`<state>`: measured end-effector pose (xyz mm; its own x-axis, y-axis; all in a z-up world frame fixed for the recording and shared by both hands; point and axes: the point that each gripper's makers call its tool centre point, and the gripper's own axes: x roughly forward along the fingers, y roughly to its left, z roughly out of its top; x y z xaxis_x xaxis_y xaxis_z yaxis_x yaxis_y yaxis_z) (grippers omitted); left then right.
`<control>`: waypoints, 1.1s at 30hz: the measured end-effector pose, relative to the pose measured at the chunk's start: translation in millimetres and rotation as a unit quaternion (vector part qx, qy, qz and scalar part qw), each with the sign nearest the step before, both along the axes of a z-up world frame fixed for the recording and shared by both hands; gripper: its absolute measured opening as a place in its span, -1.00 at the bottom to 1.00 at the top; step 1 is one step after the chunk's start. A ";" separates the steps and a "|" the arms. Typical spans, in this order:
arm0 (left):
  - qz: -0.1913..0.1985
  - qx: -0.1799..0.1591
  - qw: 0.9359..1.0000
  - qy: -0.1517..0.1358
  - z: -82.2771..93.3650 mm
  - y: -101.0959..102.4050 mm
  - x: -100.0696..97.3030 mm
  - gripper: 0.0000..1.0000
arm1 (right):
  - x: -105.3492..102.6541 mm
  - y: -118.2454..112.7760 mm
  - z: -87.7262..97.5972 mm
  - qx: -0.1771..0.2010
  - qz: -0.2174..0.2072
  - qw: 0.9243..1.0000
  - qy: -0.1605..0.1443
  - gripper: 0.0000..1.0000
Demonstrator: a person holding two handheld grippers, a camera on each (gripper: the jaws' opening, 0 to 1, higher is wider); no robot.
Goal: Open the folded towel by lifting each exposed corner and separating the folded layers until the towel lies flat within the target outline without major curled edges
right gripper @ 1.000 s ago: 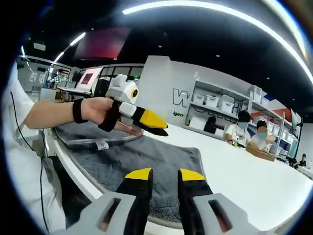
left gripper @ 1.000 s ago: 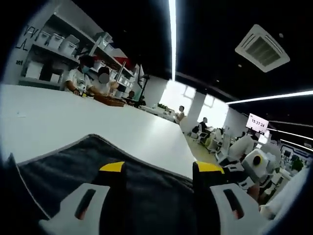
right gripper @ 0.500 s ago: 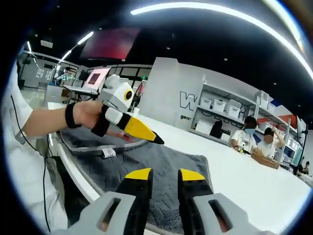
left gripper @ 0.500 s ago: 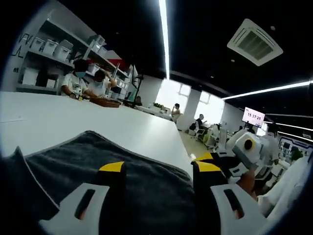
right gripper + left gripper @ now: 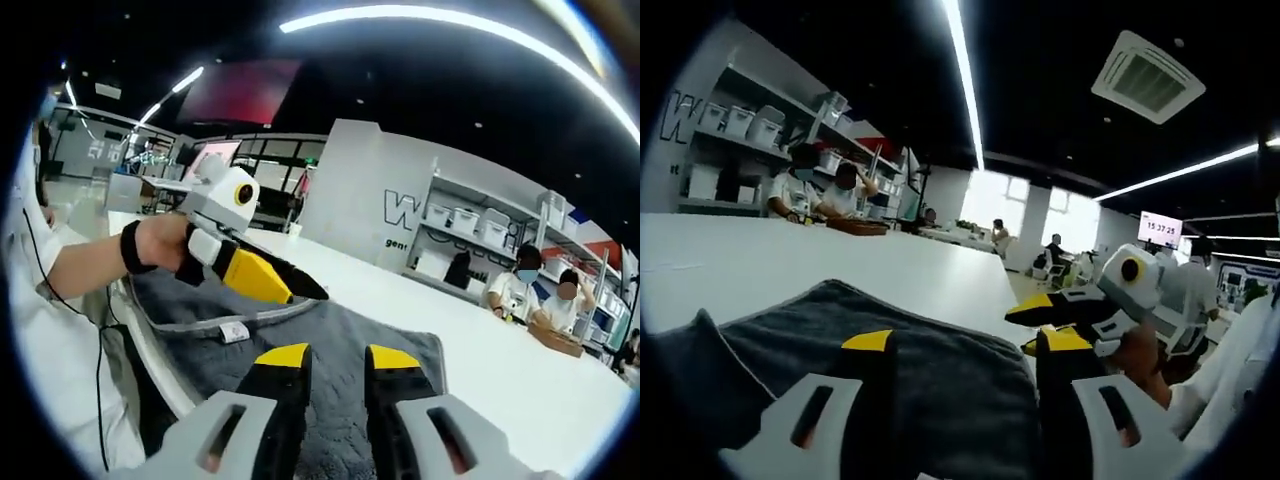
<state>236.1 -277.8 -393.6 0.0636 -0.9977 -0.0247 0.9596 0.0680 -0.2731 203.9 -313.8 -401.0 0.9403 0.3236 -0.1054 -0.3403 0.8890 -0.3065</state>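
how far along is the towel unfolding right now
Early on. The grey towel lies on the white table with a layer still raised under the left gripper and a bump at its near edge in the left gripper view. Both grippers hover above it, the right gripper holding nothing. Lifting corners and flattening remain; no outline visible.

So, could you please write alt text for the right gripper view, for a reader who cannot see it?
A dark grey towel lies on a white table, with the right tool open low over it. From the left, a hand holds the left tool above the towel, beside a small white label. Shelves and seated people are behind.
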 end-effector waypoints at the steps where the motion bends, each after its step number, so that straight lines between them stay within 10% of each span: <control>1: 0.009 0.006 1.000 0.003 0.1 3.4 6.0 0.11 | 1.0 2.0 1.5 0.001 0.003 1.000 0.000 -0.64; 12: 0.026 0.033 0.997 -0.067 -2.7 24.9 -3.1 0.12 | 6.9 14.7 14.5 -0.007 0.018 1.000 -0.001 -0.67; 33: 0.053 0.066 0.993 -0.087 -27.9 57.5 -15.9 0.12 | 2.3 32.5 13.5 -0.034 0.034 0.999 0.000 -0.66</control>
<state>220.1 -220.3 -421.4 0.1829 -0.9738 -0.1348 0.9769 0.1954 -0.0863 206.2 -281.3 -387.5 0.9161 0.3794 -0.1294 -0.3998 0.8409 -0.3647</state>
